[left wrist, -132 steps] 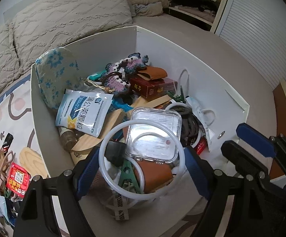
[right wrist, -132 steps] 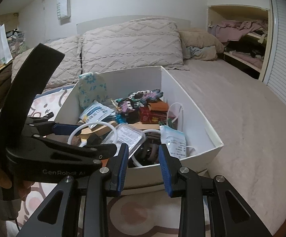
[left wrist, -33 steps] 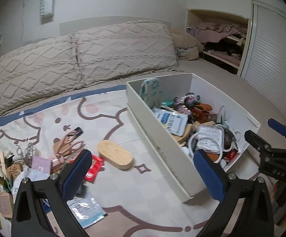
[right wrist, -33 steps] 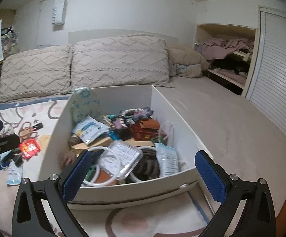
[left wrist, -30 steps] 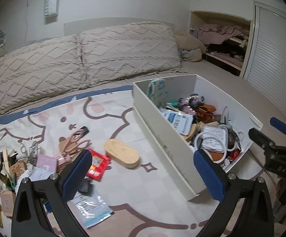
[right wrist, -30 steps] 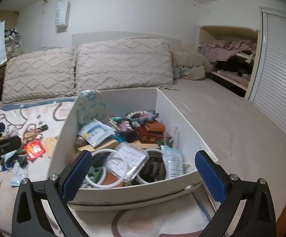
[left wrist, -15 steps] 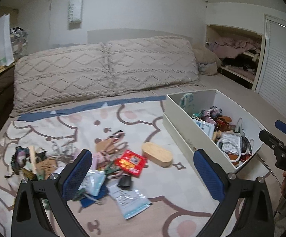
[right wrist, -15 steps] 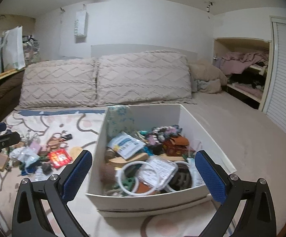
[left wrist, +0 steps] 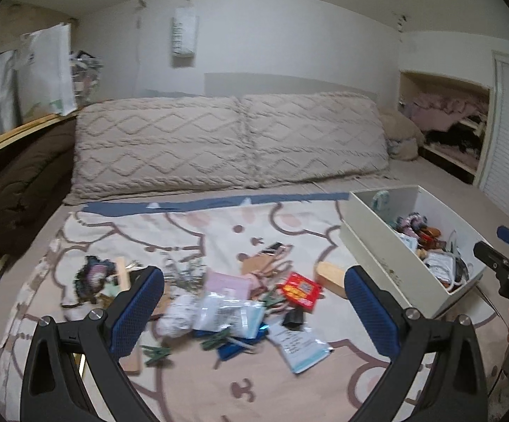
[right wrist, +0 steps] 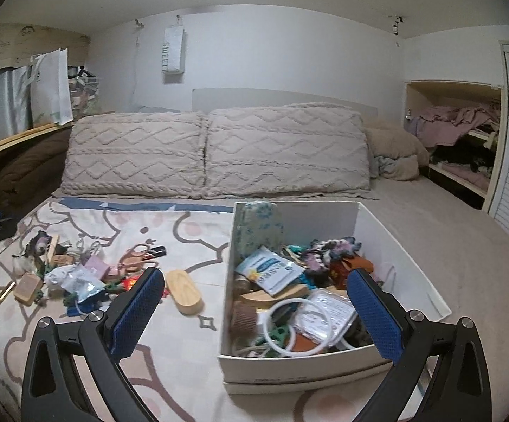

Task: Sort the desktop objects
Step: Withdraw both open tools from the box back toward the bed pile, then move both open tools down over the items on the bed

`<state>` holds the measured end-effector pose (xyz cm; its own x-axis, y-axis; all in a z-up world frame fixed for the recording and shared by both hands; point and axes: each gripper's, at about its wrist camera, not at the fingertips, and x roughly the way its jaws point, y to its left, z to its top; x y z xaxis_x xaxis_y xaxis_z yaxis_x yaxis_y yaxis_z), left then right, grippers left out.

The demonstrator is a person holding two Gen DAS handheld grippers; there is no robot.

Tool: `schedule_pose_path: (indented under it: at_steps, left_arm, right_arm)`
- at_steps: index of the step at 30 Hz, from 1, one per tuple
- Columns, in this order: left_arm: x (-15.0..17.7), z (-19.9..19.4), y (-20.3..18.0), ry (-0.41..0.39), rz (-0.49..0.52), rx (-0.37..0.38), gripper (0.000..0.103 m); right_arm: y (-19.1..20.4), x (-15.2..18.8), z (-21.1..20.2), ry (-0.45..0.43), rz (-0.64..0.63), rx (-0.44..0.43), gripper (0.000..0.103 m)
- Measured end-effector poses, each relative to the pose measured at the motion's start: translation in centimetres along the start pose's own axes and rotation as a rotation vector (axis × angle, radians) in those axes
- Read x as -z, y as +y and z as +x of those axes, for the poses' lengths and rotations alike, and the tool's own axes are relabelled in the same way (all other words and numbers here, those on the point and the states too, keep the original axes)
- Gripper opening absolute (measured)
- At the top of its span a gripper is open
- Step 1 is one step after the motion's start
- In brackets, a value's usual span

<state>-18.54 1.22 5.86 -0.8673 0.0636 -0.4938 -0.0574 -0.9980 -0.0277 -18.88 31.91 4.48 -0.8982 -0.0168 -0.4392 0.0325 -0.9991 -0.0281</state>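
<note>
We find the left claw [left wrist: 254, 311] spread wide and holding nothing, its blue pads [left wrist: 136, 311] framing a heap of small items [left wrist: 233, 302] scattered on a patterned blanket [left wrist: 219, 232] laid over the bed. The left wrist view is somewhat blurred, so several pieces in the heap cannot be identified. Those we can make out include a red packet [left wrist: 300, 290], a pale pink card [left wrist: 228, 283], a clear plastic bag with print [left wrist: 228, 313], a white sachet [left wrist: 302, 346] nearest the camera, green clips [left wrist: 156, 351] and a light wooden oval block [left wrist: 332, 277] lying at the right edge of the heap, between it and the box.

The right claw [right wrist: 256, 316] is likewise opened wide and empty. Ahead of it, slightly to the right, stands the white box [right wrist: 310, 369] on the bed, already well filled. Inside we note a floral pouch [right wrist: 261, 227] standing upright against the far left corner, a blue and white sachet [right wrist: 270, 272] just in front of it, a crocheted piece [right wrist: 328, 249], a dark red carton [right wrist: 340, 272], a white ring [right wrist: 298, 323] and a clear plastic case [right wrist: 328, 313] lying partly over the ring. The wooden oval block [right wrist: 184, 292] sits just beside the box's left wall, not touching it.

Two knitted pillows [right wrist: 216, 151] rest against the headboard, well apart from both heap and box.
</note>
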Motion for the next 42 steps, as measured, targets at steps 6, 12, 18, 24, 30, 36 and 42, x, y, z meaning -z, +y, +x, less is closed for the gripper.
schedule_pose_path:
  at_steps: [6,12,18,24,30,36,42]
  left_arm:
    - [0.4,-1.9,3.5,-0.036,-0.027,-0.047,0.103]
    - [1.0,-3.7,6.1,-0.072,-0.049,-0.094,0.103]
    - [1.8,-5.0,8.9,-0.101,-0.093,-0.131,0.103]
    - [2.7,-4.9,11.6,-0.083,-0.145,-0.16,0.103]
    - [3.2,-4.9,13.3,-0.076,-0.19,-0.175,0.103]
    - [4.2,-3.2,14.9,-0.033,-0.214,-0.236,0.103]
    - [6.2,-0.4,17.7,0.052,-0.251,-0.305,0.103]
  right_arm:
    - [1.7,0.0,-0.3,-0.019,-0.01,-0.024,0.103]
    - [2.8,-0.1,-0.4,-0.033,0.012,-0.052,0.103]
    - [4.2,0.1,-0.6,-0.038,-0.003,-0.052,0.103]
    - [5.8,0.1,-0.4,-0.05,-0.023,-0.061,0.103]
    - [6.7,0.4,0.0,-0.045,-0.037,-0.068,0.103]
    - [7.6,0.9,0.8,-0.023,-0.052,-0.088,0.103]
    - [10.3,2.2,2.2,0.023,-0.113,-0.145,0.103]
